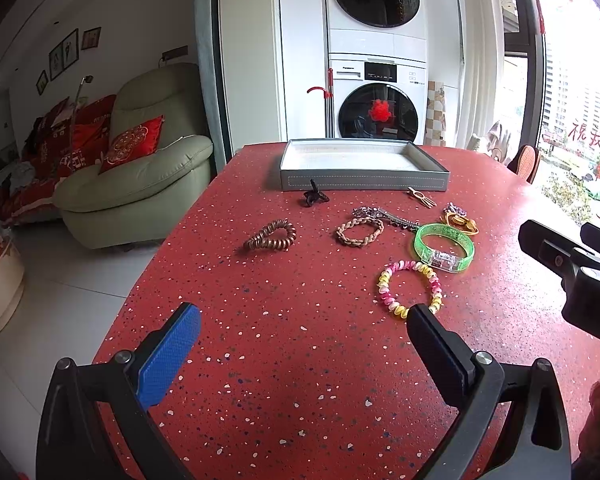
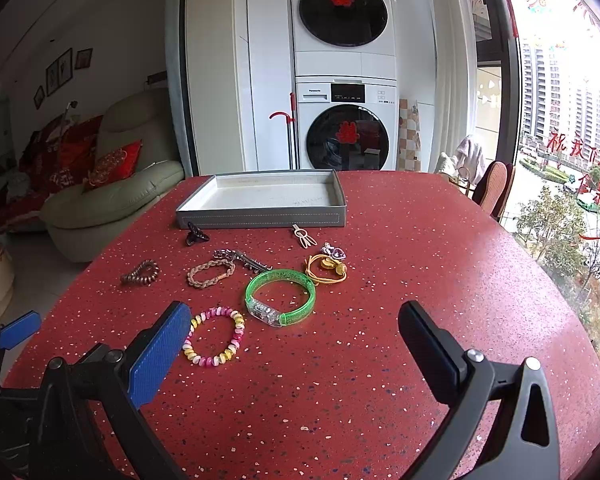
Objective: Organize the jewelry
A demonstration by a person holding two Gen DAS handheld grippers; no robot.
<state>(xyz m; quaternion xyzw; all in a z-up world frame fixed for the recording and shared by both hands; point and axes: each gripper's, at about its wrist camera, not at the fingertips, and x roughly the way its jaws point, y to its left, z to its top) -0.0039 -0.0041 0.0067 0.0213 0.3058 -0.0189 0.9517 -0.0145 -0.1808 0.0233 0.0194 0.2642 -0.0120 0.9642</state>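
Jewelry lies loose on the red speckled table (image 1: 300, 360): a pink-yellow bead bracelet (image 1: 410, 288) (image 2: 214, 336), a green bangle (image 1: 444, 246) (image 2: 280, 296), a braided bracelet (image 1: 359, 232) (image 2: 211, 273), a brown coil tie (image 1: 270, 236) (image 2: 140, 272), a dark claw clip (image 1: 313, 197) (image 2: 196, 237), a rhinestone clip (image 1: 384, 216) (image 2: 240, 259), a gold hair clip (image 1: 421, 197) (image 2: 303, 236), yellow ties (image 1: 460, 222) (image 2: 326, 270). An empty grey tray (image 1: 364, 182) (image 2: 260, 214) stands behind them. My left gripper (image 1: 304, 320) and right gripper (image 2: 296, 320) are open and empty, in front of the jewelry.
The right gripper's body (image 1: 572, 264) shows at the right of the left wrist view; the left gripper's blue pad (image 2: 18, 330) shows at the left of the right wrist view. Beyond the table stand a green armchair (image 1: 140, 176), stacked washing machines (image 1: 376, 108) and a chair (image 2: 494, 188).
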